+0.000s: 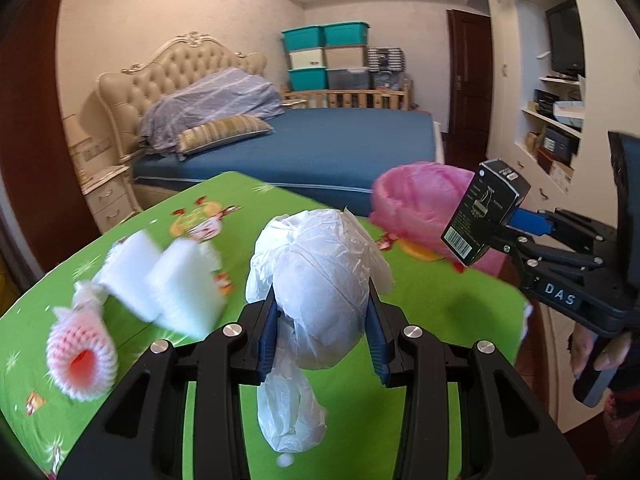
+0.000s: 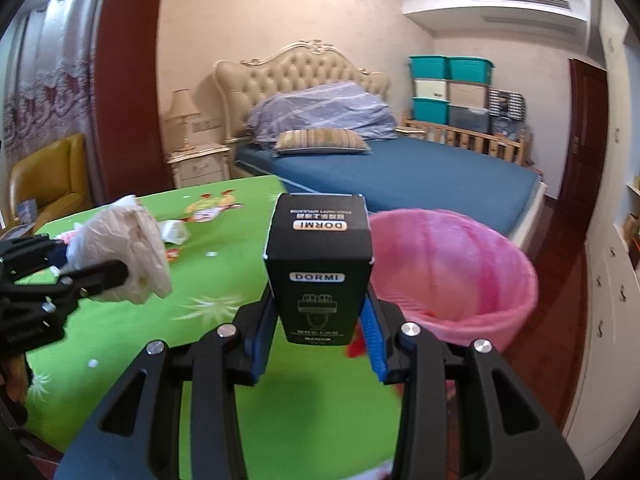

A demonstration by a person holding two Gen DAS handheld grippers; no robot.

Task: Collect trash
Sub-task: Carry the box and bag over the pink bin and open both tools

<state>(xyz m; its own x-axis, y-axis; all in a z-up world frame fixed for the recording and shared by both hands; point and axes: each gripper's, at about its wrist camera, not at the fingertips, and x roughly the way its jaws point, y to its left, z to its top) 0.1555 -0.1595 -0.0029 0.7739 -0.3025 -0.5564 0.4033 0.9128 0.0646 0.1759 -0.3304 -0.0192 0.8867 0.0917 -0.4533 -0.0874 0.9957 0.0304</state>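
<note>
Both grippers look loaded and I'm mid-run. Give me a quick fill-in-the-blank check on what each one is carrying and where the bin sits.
1. The left gripper is shut on a crumpled white ____.
2. The right gripper holds a ____ box printed DORMI.
3. The bin has a ____ liner.
4. The tablecloth is mostly ____.

Missing words: plastic bag; black; pink; green

Home bedroom: tufted-headboard bed [image 2: 384, 184], nightstand lamp [image 2: 182, 114], stacked storage bins [image 1: 326, 56].

Motion blurs the white foam pieces [image 1: 160, 280]; box [image 2: 318, 264] hides bin's [image 2: 460, 276] near rim.
</note>
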